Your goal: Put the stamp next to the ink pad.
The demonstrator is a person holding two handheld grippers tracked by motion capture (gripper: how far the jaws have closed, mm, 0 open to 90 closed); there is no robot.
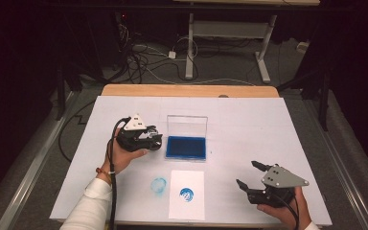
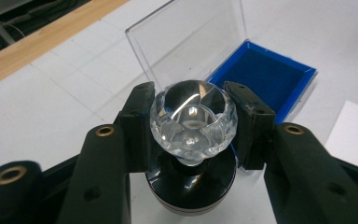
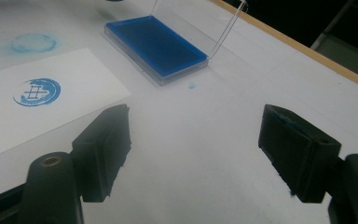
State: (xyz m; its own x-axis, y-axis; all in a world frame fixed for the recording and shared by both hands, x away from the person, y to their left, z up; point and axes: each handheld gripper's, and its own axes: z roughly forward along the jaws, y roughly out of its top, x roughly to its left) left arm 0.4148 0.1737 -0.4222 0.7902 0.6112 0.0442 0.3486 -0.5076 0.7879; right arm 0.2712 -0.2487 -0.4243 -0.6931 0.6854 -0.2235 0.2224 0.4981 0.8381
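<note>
The stamp [image 2: 193, 140] is held in the left gripper [image 2: 193, 123], just left of the open ink pad [image 1: 186, 147] and above the white table [image 1: 249, 124]. The jaws are clamped on its clear faceted knob, one pad on each side, with the black round base hanging below them. In the high view the left gripper [image 1: 148, 139] is seen beside the pad's near-left corner, the clear lid [image 1: 187, 125] standing up behind the blue tray.

The stamp is judged stiff and fairly light — but the knob looks like smooth, glossy plastic, so it could slip or twist between the pads if pressed down off-centre. The knob's widest ring, where it is gripped now, seems the best place to take hold; the narrow neck below offers less to bear on. The ink face underneath will smear whatever it touches.

The right gripper [image 1: 251, 173] rests near the table's right front with its jaws apart and nothing between them. A paper [image 1: 187, 211] bearing one blue print [image 1: 187, 195] lies at the front edge, a smudged ring [image 1: 159, 185] beside it on the table.
</note>
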